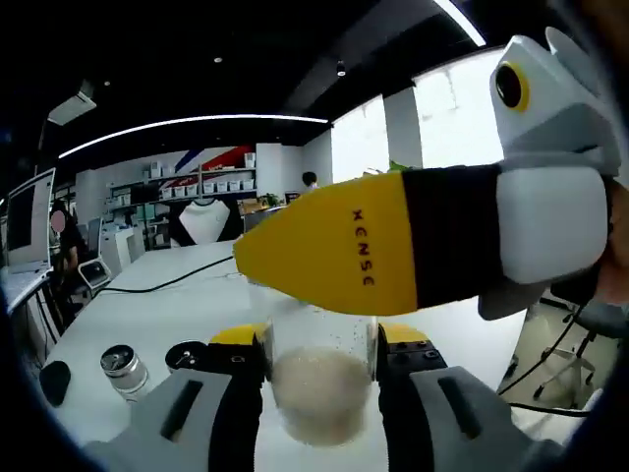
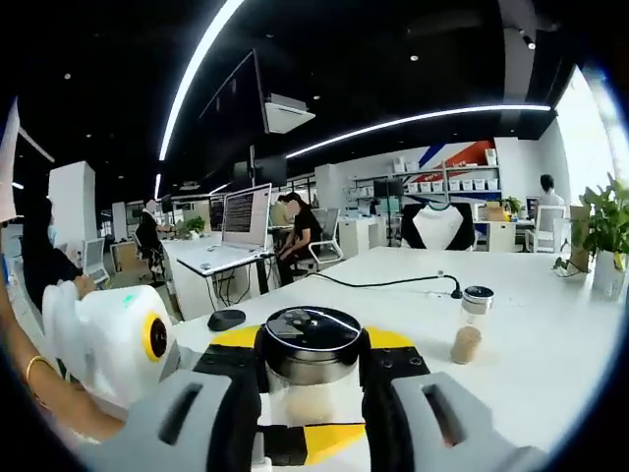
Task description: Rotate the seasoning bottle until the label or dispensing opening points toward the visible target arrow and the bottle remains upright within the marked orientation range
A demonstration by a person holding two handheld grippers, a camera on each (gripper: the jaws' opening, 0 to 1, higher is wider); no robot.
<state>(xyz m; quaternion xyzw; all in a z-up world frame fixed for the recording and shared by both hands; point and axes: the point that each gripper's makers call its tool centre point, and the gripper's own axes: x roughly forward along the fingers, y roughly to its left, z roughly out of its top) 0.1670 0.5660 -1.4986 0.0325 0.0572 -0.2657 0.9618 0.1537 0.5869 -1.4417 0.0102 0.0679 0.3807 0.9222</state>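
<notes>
Left gripper view: left gripper point(image 1: 319, 379) clamps seasoning bottle point(image 1: 319, 388) body; right gripper point(image 2: 313, 379) grips its black cap point(image 2: 313, 329) — upright on bench point(image 2: 531, 334). Arrow unseen; rotation progress undeterminable.

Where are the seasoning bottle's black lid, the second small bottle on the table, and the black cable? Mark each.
black lid point(image 2: 313, 332): right gripper view, flat top.
second small bottle point(image 2: 471, 324): right gripper view, clear body.
black cable point(image 2: 378, 283): right gripper view, mid-run on the table.

The right hand-held gripper point(image 1: 295, 258) hides the seasoning bottle point(image 1: 319, 388) top.
</notes>
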